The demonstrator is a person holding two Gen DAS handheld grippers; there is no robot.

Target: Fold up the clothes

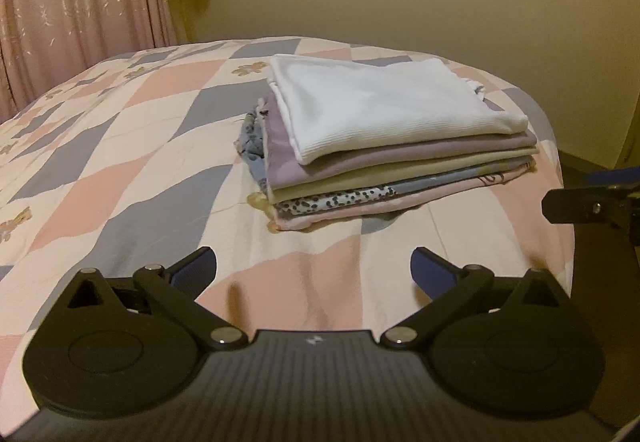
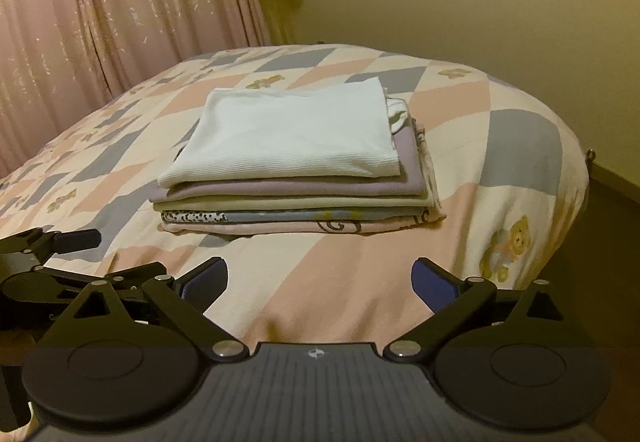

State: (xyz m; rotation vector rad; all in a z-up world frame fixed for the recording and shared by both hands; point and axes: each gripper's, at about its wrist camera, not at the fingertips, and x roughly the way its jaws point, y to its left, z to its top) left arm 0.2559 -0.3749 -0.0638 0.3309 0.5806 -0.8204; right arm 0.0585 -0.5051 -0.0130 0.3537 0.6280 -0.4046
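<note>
One stack of folded clothes [image 1: 400, 146] sits on the bed's quilted cover of pink, grey and cream diamonds [image 1: 120, 146]; five layers can be counted from the front edge: a white ribbed top piece [image 1: 384, 106], a lilac piece [image 1: 400, 156] under it, a cream piece [image 1: 400, 172], a blue piece with a black-spotted patch [image 1: 336, 200], and a pale pink piece [image 1: 400, 206] at the bottom, touching the cover. The left gripper [image 1: 314, 270] hangs near the stack's front with its two blue-padded fingers spread wide, nothing between them; the right gripper [image 2: 320, 280] is likewise spread wide and empty, just in front of the stack.

The left view alone shows the stack's left side, where loose blue patterned edges stick out; it catches one black finger of the right gripper at its right edge. The right view alone shows a teddy-bear print [image 2: 508, 246] on the cover's right corner, and the left gripper beside it at lower left. Both views show one pink pleated curtain [image 2: 100, 10] and a beige wall [image 2: 480, 2].
</note>
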